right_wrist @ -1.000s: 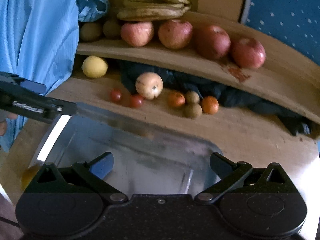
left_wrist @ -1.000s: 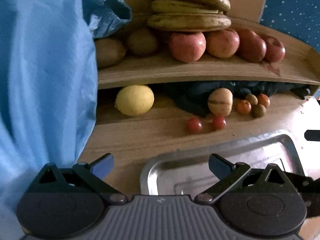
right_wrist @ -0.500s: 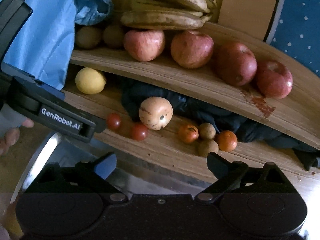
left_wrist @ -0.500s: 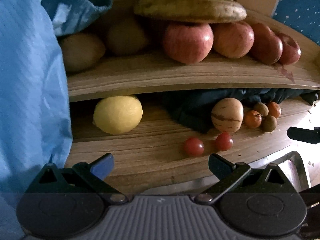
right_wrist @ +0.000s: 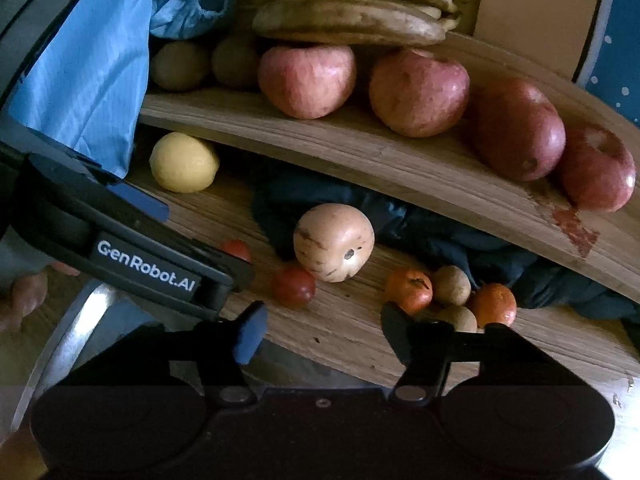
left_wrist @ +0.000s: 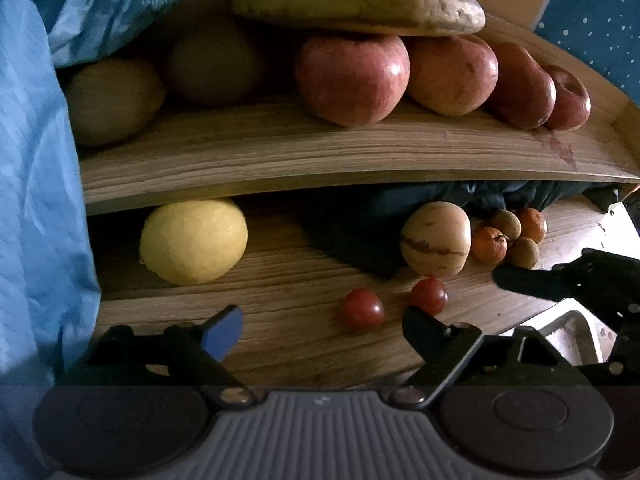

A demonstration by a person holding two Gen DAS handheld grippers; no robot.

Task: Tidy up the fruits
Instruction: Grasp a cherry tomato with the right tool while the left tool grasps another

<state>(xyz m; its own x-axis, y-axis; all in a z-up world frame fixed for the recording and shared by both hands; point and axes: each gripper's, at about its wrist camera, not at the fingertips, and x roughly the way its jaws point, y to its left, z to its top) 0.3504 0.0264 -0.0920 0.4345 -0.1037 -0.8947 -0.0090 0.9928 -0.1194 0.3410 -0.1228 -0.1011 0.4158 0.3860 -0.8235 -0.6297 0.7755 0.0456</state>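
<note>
Left tool (left_wrist: pixel 322 326): jaws apart, nothing between them, held low over the desk (left_wrist: pixel 288 352) edge. Directly ahead of its right finger lie two tomatoes (left_wrist: pixel 362 309), side by side on the desk; the right one sits just beyond that fingertip. Ahead and left of the tool, a lemon (left_wrist: pixel 194 241) rests under the shelf (left_wrist: pixel 280 152) lip. Ahead and right, a pale striped melon (left_wrist: pixel 436 239) stands against a dark cloth (left_wrist: pixel 348 232), with two oranges (left_wrist: pixel 489 245) and small brown fruits (left_wrist: pixel 522 253) just beside it. On the shelf above the tool: four apples (left_wrist: pixel 354 79) in a row, two kiwis (left_wrist: pixel 112 100) to their left, bananas (left_wrist: pixel 360 10) lying across the apples. A blue sleeve (left_wrist: pixel 36 200) fills the left side. A tray (left_wrist: pixel 576 330) corner shows at lower right, near the right tool's finger. Right tool (right_wrist: pixel 322 330): jaws apart, empty, over the tray (right_wrist: pixel 76 328) rim at the desk edge. The melon (right_wrist: pixel 334 248) lies straight ahead of it, a tomato (right_wrist: pixel 294 286) just left of centre, the oranges (right_wrist: pixel 409 290) ahead of its right finger. The left tool's body (right_wrist: pixel 144 268) crosses the view on the left and partly hides the second tomato (right_wrist: pixel 237 249). The lemon (right_wrist: pixel 184 162) is farther ahead on the left
</note>
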